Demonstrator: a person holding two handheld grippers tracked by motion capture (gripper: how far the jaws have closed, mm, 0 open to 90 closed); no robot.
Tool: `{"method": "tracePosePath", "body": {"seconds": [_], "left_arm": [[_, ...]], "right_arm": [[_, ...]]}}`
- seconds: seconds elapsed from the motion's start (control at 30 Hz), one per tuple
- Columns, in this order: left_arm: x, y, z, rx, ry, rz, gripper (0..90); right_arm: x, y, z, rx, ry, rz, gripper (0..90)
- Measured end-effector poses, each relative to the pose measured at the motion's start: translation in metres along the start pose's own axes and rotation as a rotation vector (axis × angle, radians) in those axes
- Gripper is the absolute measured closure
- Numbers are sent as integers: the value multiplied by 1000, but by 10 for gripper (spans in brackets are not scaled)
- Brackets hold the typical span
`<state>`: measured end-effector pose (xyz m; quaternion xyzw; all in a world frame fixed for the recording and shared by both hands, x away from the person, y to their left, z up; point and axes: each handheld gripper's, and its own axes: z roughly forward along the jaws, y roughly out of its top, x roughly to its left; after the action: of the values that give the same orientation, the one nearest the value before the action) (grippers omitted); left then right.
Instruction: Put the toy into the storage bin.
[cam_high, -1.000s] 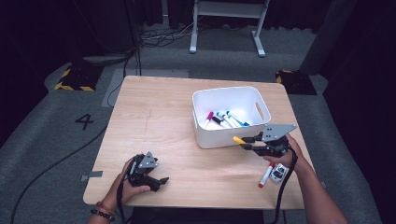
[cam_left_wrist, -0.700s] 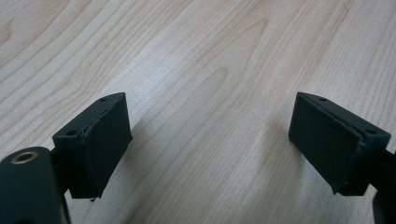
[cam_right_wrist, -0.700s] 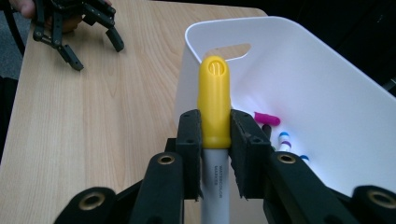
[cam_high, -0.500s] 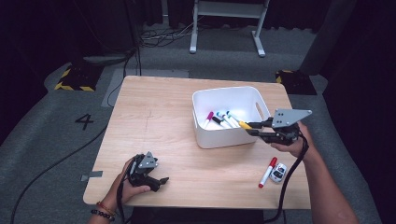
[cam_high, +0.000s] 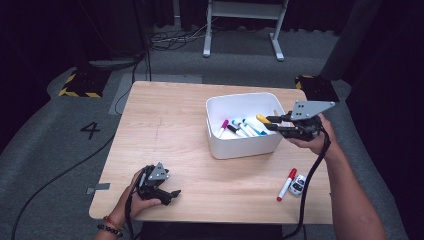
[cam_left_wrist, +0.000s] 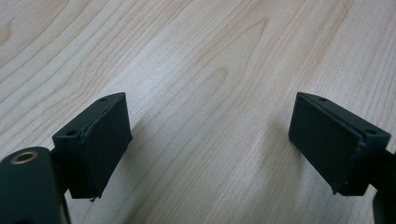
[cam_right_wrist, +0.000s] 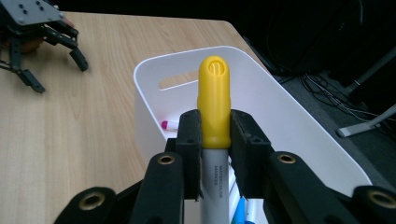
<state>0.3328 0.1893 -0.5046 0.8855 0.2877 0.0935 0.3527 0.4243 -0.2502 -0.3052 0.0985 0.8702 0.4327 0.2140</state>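
Note:
My right gripper (cam_high: 271, 123) is shut on a yellow-capped marker (cam_right_wrist: 214, 105), whose yellow cap (cam_high: 262, 119) pokes out over the right side of the white bin (cam_high: 239, 146). Several markers (cam_high: 240, 127) lie inside the bin. In the right gripper view the marker stands between the pads (cam_right_wrist: 190, 140), cap pointing over the bin (cam_right_wrist: 299, 116). My left gripper (cam_high: 172, 194) rests near the table's front left corner, held in a hand, with its jaws open. Bare wood lies between its pads (cam_left_wrist: 100, 140) in the left gripper view.
A red marker (cam_high: 286, 184) and a small white toy car (cam_high: 297, 185) lie on the wooden table (cam_high: 165, 125) at the front right. A white stand's legs (cam_high: 242, 30) rise on the floor behind the table. The left gripper (cam_right_wrist: 32, 32) appears far off in the right gripper view.
My right gripper has carried the yellow-capped marker up from near the front right items to over the bin's right side. The left gripper has stayed put.

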Motion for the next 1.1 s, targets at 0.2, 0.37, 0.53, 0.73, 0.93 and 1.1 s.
{"method": "tracePosePath", "body": {"seconds": [0.2, 0.37, 0.53, 0.73, 0.93, 1.1], "left_arm": [[0, 0, 0, 0, 0, 0, 132], [0, 0, 0, 0, 0, -1, 132], [0, 0, 0, 0, 0, 0, 132], [0, 0, 0, -1, -2, 1, 132], [0, 0, 0, -2, -1, 1, 132], [0, 0, 0, -2, 4, 7, 132]], "right_arm": [[-12, 13, 14, 47, -24, -16, 746], [-21, 18, 29, 85, -38, -13, 746], [-29, 18, 47, 110, -15, 0, 746], [-35, 16, 72, 183, 11, 8, 746], [-32, 10, 94, 302, 44, -25, 746], [-28, 8, 107, 358, 91, -46, 746]]}}
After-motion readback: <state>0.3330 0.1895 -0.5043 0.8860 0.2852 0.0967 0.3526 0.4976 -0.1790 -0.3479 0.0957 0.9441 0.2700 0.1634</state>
